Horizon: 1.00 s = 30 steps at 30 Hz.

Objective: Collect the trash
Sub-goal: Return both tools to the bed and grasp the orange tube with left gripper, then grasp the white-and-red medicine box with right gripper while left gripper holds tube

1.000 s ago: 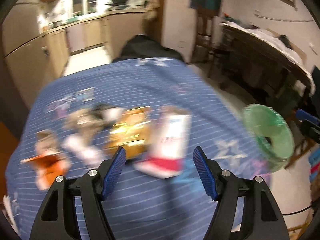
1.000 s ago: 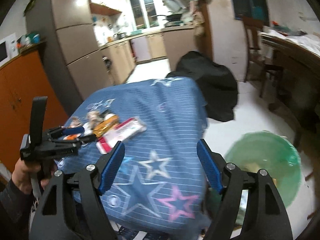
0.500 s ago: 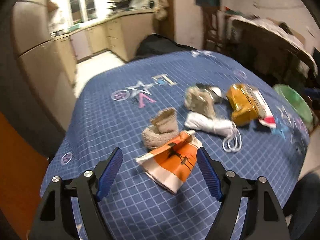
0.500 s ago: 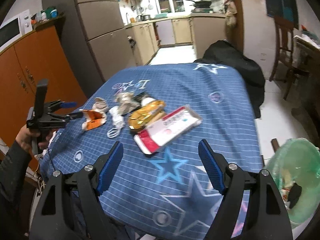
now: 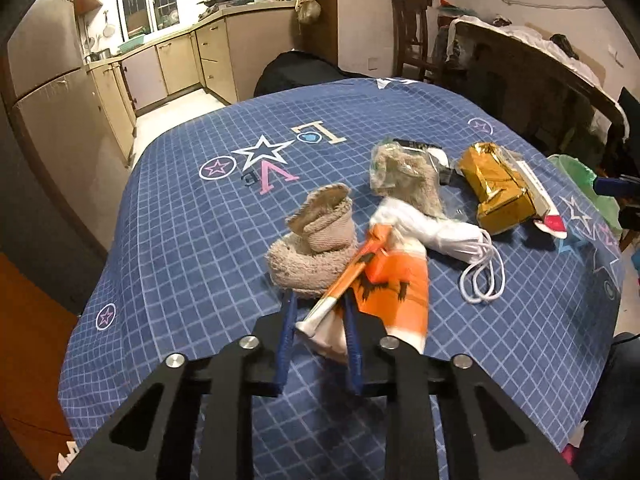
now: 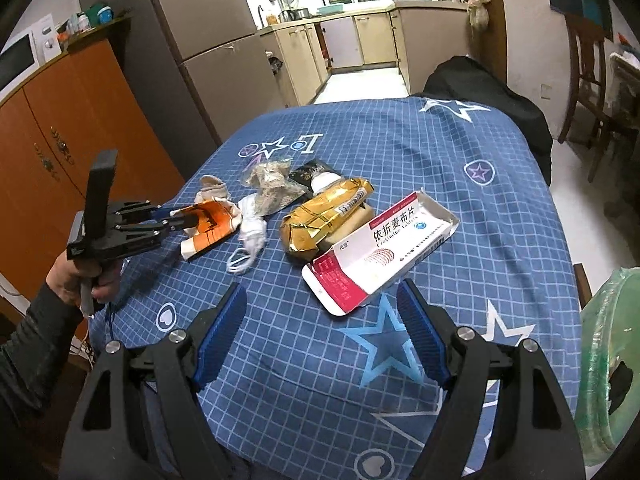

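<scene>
Only the right wrist view shows the person's hand (image 6: 76, 276) and the bin's (image 6: 608, 364) green-lined rim beside the table (image 6: 400, 152); its contents seem hidden. The left gripper (image 5: 320, 312), its jaws just closed, clamps the orange wrapper (image 5: 396, 280). The right gripper (image 6: 324, 320) gapes empty before an open box (image 6: 380, 248) printed "依折麦布片".
</scene>
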Available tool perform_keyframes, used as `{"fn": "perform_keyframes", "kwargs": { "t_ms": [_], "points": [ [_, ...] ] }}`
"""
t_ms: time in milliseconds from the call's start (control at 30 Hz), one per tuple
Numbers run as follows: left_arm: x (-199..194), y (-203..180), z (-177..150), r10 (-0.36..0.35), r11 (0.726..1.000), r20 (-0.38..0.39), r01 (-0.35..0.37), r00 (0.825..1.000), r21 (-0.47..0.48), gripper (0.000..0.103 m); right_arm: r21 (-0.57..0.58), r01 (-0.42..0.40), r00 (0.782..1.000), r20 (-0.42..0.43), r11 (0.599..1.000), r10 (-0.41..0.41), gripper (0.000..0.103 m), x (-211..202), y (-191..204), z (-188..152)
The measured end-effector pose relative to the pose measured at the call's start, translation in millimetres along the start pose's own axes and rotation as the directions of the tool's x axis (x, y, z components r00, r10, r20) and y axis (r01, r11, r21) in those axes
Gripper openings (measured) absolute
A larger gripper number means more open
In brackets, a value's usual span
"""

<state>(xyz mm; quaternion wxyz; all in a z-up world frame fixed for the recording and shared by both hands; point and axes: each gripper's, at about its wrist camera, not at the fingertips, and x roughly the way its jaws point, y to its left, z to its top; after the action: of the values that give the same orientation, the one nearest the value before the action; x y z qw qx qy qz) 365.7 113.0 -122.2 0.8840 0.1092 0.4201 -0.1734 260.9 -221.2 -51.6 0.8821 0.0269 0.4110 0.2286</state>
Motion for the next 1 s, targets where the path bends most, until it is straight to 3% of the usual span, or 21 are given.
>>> {"fn": "perform_keyframes", "kwargs": {
  "t_ms": [167,400,467,600,633,700,800,1000],
  "points": [
    [-10,-11,-6,-0.010,1.000,0.004,0.010,1.000,-0.028,0.018,0.065,-0.014,1.000,-0.018,0.998,0.015,0.074,11,-13,1],
    [0,-15,-2,-0.036,0.996,-0.021,0.035,0.999,-0.083,0.023,0.231,0.021,0.996,-0.089,0.973,0.000,0.073,52,-41,17],
    [3,-19,0,-0.040,0.995,-0.026,0.038,0.999,-0.097,0.023,0.249,0.097,0.990,-0.122,0.964,-0.068,0.066,68,-49,25],
    [11,-28,-1,-0.031,0.996,-0.037,0.028,0.999,-0.090,0.023,0.261,0.154,0.981,-0.159,0.953,-0.115,0.053,86,-56,29],
    [12,-30,-1,-0.030,0.996,-0.036,0.027,0.999,-0.090,0.022,0.254,0.165,0.979,-0.157,0.953,-0.128,0.052,88,-54,29],
    [12,-35,-1,-0.022,0.995,-0.032,0.019,0.999,-0.097,0.018,0.242,0.181,0.977,-0.153,0.953,-0.146,0.041,90,-53,30],
    [9,-45,-3,-0.007,0.995,-0.021,0.005,1.000,-0.097,0.013,0.220,0.198,0.975,-0.145,0.955,-0.168,0.032,90,-52,28],
    [-8,-71,-15,0.034,0.994,0.042,-0.030,0.999,-0.108,0.011,0.145,0.215,0.976,-0.079,0.966,-0.205,0.015,70,-41,28]
  ]
}}
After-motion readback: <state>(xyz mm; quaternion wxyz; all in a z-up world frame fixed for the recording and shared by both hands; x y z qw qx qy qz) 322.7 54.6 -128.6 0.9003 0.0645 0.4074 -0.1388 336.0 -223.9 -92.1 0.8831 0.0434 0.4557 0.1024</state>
